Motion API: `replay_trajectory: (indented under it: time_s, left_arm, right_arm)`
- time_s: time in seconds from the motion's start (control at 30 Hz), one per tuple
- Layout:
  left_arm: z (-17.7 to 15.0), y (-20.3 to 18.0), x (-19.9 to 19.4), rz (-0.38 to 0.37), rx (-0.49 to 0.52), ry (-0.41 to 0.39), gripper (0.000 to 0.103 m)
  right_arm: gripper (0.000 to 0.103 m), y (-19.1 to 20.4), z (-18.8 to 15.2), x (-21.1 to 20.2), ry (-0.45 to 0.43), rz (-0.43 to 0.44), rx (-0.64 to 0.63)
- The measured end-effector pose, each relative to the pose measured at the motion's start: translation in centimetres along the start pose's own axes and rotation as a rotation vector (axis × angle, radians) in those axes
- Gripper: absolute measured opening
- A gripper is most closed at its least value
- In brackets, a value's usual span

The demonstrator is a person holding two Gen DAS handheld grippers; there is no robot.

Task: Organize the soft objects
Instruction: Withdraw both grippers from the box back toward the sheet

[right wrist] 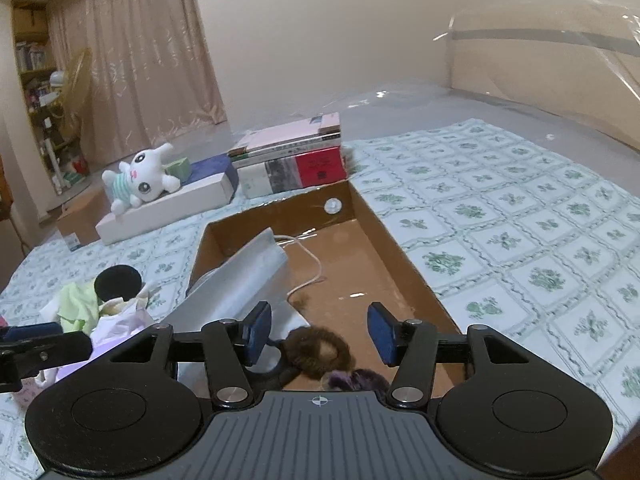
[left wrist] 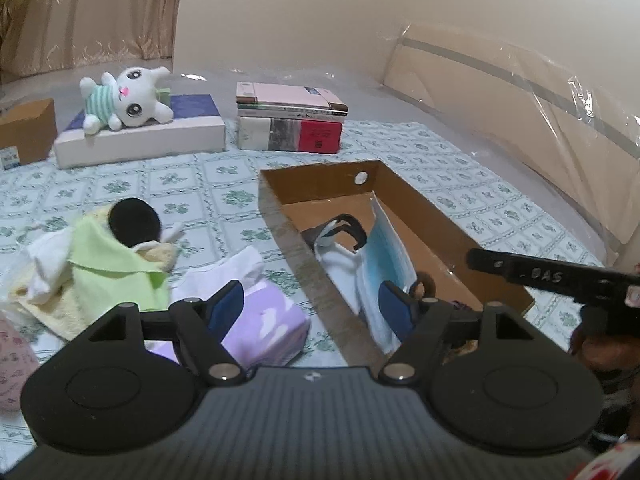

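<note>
Both the left gripper (left wrist: 312,302) and the right gripper (right wrist: 319,332) are released and empty over the cardboard box (right wrist: 404,248), where the brown scrunchie (right wrist: 318,350) lies, so the soft items are gathered together on the bed (right wrist: 520,220).

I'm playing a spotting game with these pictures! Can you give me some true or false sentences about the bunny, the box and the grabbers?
1. The white plush bunny lies on a flat white box. True.
2. The brown cardboard box is empty. False: it holds a brown fuzzy scrunchie and face masks.
3. The right gripper squeezes the scrunchie. False: its jaws stand open, with the scrunchie lying below them.
4. A stack of books sits beyond the cardboard box. True.
5. The left gripper holds the green cloth. False: it is open and holds nothing.
</note>
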State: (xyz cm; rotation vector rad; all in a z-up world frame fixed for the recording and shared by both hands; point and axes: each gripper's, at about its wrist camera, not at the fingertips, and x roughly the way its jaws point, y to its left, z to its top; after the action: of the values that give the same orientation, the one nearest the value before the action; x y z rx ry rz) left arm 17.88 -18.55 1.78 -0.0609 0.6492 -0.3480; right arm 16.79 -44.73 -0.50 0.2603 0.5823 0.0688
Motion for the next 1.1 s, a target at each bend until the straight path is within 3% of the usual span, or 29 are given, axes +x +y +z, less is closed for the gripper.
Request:
replay_trajectory:
  time_s: [0.33,0.73,1.1]
  left_arm:
    - [-1.7,1.8,-4.6,0.078,0.031,-0.025,0.071]
    - [-5.4,6.2,-11.7,0.156,0.025,-0.042,0.071]
    - [-8.7,10.8,-17.2,0.264,0.003,-0.056,0.071]
  right_arm:
    - [0.054,1.8,-2.0,-4.6,-0.008,0.005,0.052]
    - [0.054,8.0,-5.0,-9.6,-0.015,0.060,0.038]
    - [0.054,13.6,-6.6,-11.2,0.002,0.128,-0.022]
